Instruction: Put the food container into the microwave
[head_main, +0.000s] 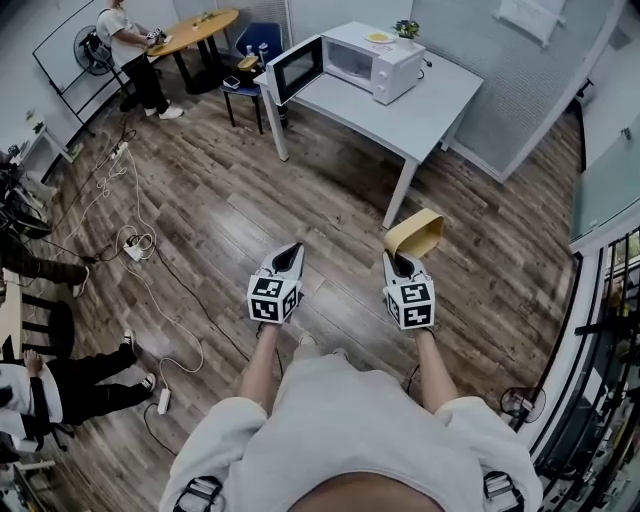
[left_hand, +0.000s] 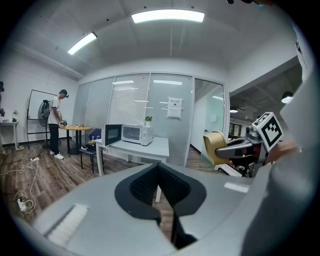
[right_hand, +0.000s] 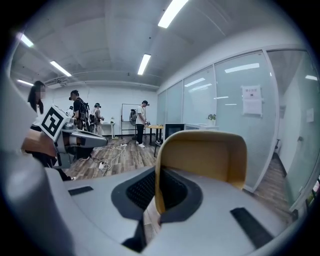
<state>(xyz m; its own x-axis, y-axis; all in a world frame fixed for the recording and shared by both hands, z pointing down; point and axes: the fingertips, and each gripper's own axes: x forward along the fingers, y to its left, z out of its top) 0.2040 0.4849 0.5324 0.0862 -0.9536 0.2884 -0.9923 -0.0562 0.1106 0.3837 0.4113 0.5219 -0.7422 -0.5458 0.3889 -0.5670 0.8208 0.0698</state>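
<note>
The white microwave (head_main: 370, 62) stands on a white table (head_main: 425, 115) far ahead, with its door (head_main: 297, 68) swung open to the left. My right gripper (head_main: 402, 264) is shut on one wall of a tan, open food container (head_main: 416, 234) and holds it above the wood floor. In the right gripper view the container (right_hand: 210, 160) fills the middle, its wall pinched in the right gripper (right_hand: 157, 175). My left gripper (head_main: 291, 257) is level beside it, shut and empty. In the left gripper view the left gripper (left_hand: 159, 169) points toward the microwave (left_hand: 137, 134), with the container (left_hand: 214, 146) at right.
A plate (head_main: 379, 38) and a small plant (head_main: 406, 29) sit on top of the microwave. A person (head_main: 130, 50) stands at a round wooden table (head_main: 195, 30) at the back left, near a blue chair (head_main: 255, 45). Cables (head_main: 135, 240) trail on the floor at left. Glass partitions run behind the table.
</note>
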